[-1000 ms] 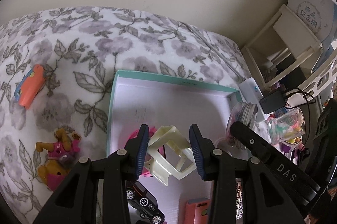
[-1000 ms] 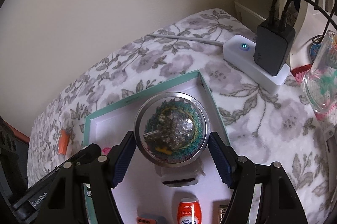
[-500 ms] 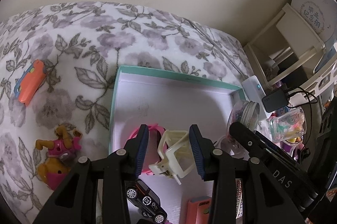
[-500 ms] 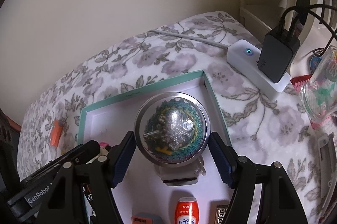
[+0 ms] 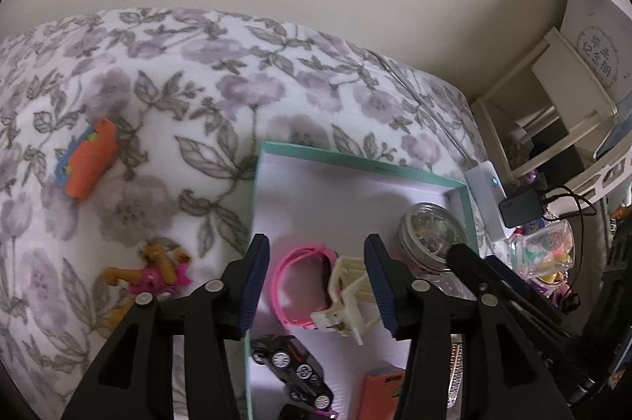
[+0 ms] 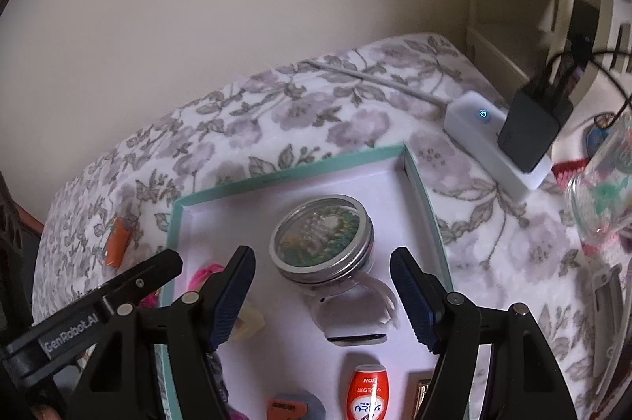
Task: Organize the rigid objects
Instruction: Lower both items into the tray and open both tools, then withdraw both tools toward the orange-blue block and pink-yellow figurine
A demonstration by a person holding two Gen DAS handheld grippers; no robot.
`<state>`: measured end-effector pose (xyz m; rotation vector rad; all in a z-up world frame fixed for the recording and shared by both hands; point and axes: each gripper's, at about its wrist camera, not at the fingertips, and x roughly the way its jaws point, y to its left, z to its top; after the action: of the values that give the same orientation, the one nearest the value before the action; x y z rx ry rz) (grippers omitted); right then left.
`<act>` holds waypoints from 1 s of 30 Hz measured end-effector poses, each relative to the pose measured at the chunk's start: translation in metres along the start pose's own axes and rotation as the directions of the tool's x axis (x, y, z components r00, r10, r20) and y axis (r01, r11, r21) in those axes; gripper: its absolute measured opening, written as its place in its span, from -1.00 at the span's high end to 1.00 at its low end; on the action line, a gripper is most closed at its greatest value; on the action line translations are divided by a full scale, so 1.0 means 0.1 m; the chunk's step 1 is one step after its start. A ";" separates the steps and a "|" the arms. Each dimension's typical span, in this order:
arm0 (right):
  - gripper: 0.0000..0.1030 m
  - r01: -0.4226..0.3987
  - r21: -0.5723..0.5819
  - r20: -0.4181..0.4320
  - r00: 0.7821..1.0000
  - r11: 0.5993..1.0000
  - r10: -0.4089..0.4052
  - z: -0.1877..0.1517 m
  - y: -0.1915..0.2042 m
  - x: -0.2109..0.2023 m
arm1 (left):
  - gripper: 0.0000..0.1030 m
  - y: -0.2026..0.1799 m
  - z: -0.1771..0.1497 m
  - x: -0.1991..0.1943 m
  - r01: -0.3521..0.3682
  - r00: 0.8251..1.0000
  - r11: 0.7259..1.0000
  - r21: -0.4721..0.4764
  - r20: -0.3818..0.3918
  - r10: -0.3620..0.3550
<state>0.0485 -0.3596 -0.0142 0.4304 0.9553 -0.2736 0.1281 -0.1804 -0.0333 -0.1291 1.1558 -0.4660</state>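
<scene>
Now the left gripper point(image 5: 316, 284), jaws just opening, stands released; the cream frame point(image 5: 349, 295) lies against its right pad.

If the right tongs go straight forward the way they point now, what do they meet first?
Most likely the round tin with the clear lid, which stands in the teal box just ahead of the open right tongs; depth is unclear.

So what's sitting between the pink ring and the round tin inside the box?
In the left wrist view, the cream plastic frame lies between the pink ring and the round tin, touching the ring.
</scene>
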 end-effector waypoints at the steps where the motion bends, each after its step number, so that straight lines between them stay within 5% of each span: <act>1: -0.44 0.004 -0.010 0.005 1.000 1.000 -0.004 0.01 0.02 -0.03 | -0.10 0.02 0.01 -0.02 -0.011 1.000 1.000 -0.001 0.006 0.011; 9: -0.46 0.032 -0.035 0.023 0.999 0.999 -0.032 0.04 0.13 -0.15 | -0.16 0.15 0.12 -0.25 -0.116 0.991 0.993 0.012 0.070 0.115; 18: -0.81 0.060 -0.058 0.030 0.998 0.996 -0.059 0.05 0.18 -0.18 | -0.17 0.21 0.18 -0.40 -0.183 0.979 0.982 0.035 0.098 0.179; 21: -0.97 0.066 -0.071 0.039 0.997 0.995 -0.063 0.04 0.21 -0.19 | -0.42 0.22 0.19 -0.40 -0.207 0.974 0.978 0.035 0.102 0.203; 27: -0.99 0.073 -0.091 0.035 0.997 0.993 -0.070 0.02 0.26 -0.16 | -0.52 0.27 0.20 -0.42 -0.229 0.968 0.973 0.032 0.116 0.224; 30: -1.00 0.078 -0.101 0.034 0.997 0.992 -0.075 0.01 0.28 -0.14 | -0.85 0.31 0.21 -0.43 -0.255 0.960 0.966 0.030 0.128 0.249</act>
<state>0.0531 -0.3347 0.0048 0.2958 0.9534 -0.2984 0.1424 -0.1373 0.0008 0.0307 1.0227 -0.2544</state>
